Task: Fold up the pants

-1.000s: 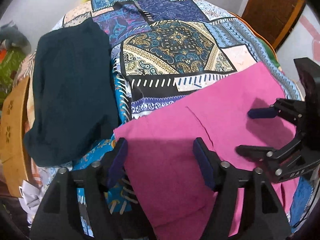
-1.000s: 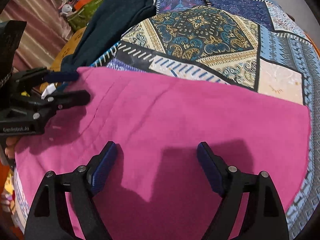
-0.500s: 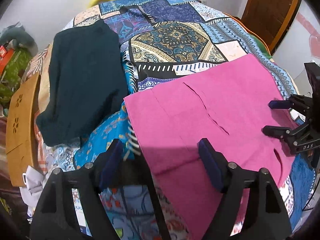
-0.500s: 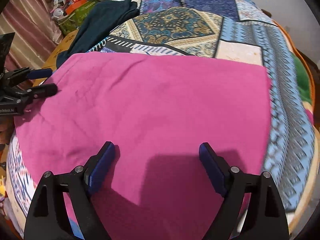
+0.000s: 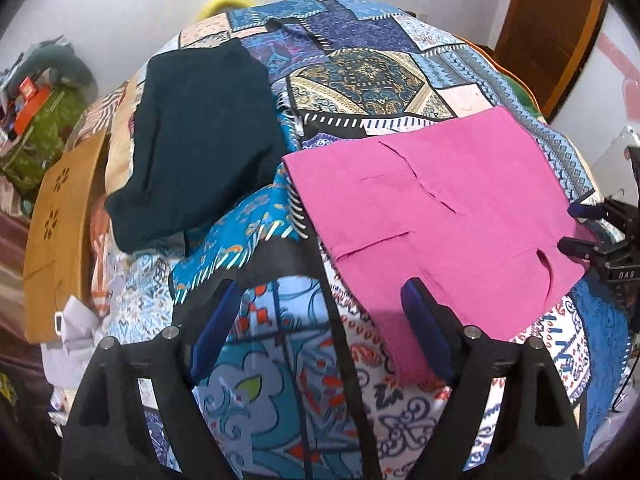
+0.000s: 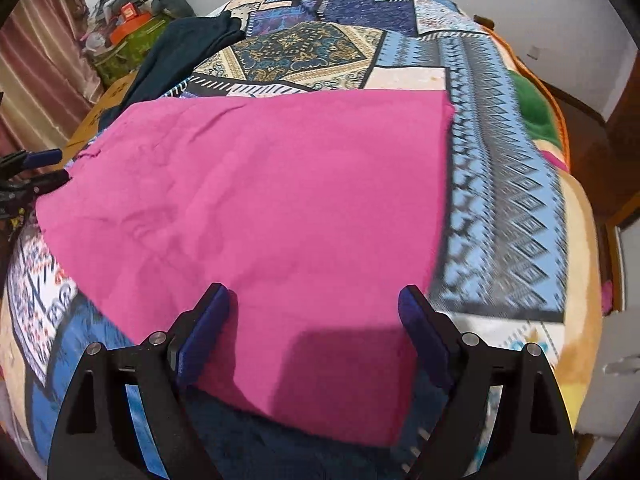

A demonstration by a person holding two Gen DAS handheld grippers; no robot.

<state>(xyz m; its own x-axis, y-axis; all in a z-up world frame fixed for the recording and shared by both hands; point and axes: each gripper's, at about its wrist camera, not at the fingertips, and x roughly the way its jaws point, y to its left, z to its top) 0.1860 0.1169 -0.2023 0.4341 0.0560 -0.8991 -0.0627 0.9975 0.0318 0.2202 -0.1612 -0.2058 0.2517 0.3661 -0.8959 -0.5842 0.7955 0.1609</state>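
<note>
The patchwork bedspread point(image 5: 360, 80) covers the whole bed and carries everything else. On it, well toward my near edge, the pink pants point(image 6: 260, 208) lie folded into a flat rectangle; the left wrist view shows them to the right of my left gripper point(image 5: 324, 328), the right wrist view shows them directly ahead of my right gripper point(image 6: 312, 328). A dark teal garment point(image 5: 192, 136) lies apart from the pants, toward the left side of the bed.

Jaws: my left gripper's jaws are opening, and nothing lies between them but bedspread; its right pad hangs over the pants' near corner without pinching it. My right gripper's jaws stand wide apart above the near edge of the pants, clamped on nothing.

Risks, in my judgement: the near edge of the pants hangs over the curve of the mattress, so the fold may slide or fall open. A careless pass of either pad could snag the top layer and undo the fold.

Differences between views: only the left wrist view shows the seams and the slit-like openings on the pants' upper layer, plus a tan perforated board point(image 5: 56, 232) at the bedside. Only the right wrist view shows the pants' clean far-right edge and the green blanket point(image 6: 536, 108) beyond it.
</note>
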